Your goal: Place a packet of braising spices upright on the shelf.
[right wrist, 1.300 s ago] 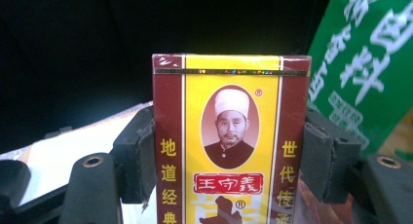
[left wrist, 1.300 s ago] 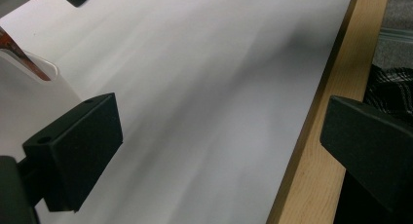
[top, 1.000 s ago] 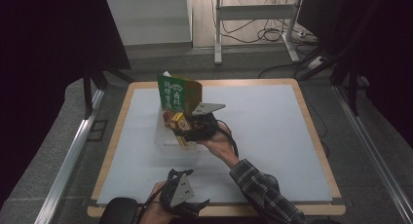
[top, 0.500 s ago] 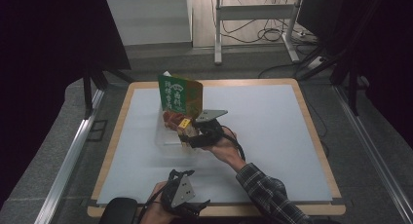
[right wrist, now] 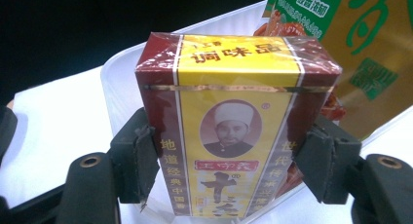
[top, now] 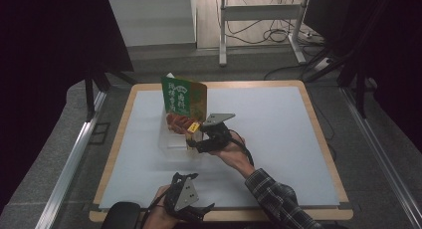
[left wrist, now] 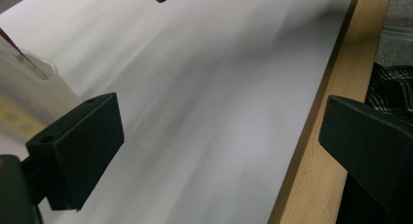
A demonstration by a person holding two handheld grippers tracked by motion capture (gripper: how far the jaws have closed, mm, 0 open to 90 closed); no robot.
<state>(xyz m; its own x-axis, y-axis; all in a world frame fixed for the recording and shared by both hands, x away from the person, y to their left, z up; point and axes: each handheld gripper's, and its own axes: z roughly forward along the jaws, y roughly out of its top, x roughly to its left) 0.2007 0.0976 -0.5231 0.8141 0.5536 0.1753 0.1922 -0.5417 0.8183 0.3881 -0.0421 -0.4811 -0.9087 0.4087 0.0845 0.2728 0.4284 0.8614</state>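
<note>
High view puts the right gripper [top: 195, 139] near the middle of the tabletop [top: 278, 139], reaching from the person's plaid sleeve [top: 278, 201] toward the far left. Its fingers are clamped on a small red and yellow box [top: 194, 128], which sits at the near right edge of a clear plastic tray [top: 169, 142]. A tall green and gold carton [top: 184, 98] stands upright at the tray's far side, with a red packet [top: 179, 122] leaning in front of it, between the carton and the box.

Right gripper view shows the grip closely: the box [right wrist: 234, 131] stands upright between the two black fingers [right wrist: 139, 160], one pad pressed on each narrow side of its lower half, with yellow front panel, a round portrait label and dark red borders facing the camera. Behind it curves the white rim of the tray [right wrist: 117, 73], and the green and gold carton [right wrist: 360, 53] rises at the upper right, the red packet [right wrist: 336, 109] peeking out beside the box.

Down at the near edge of the tabletop in the high view, the left gripper [top: 191, 209] rests in the person's left hand [top: 159, 216], well apart from the tray. Left gripper view shows its fingers [left wrist: 78, 151] spread wide with nothing between them, just the pale tabletop [left wrist: 204, 112] and its wooden border [left wrist: 316, 151]; a corner of the clear tray [left wrist: 34, 70] shows at the left.
</note>
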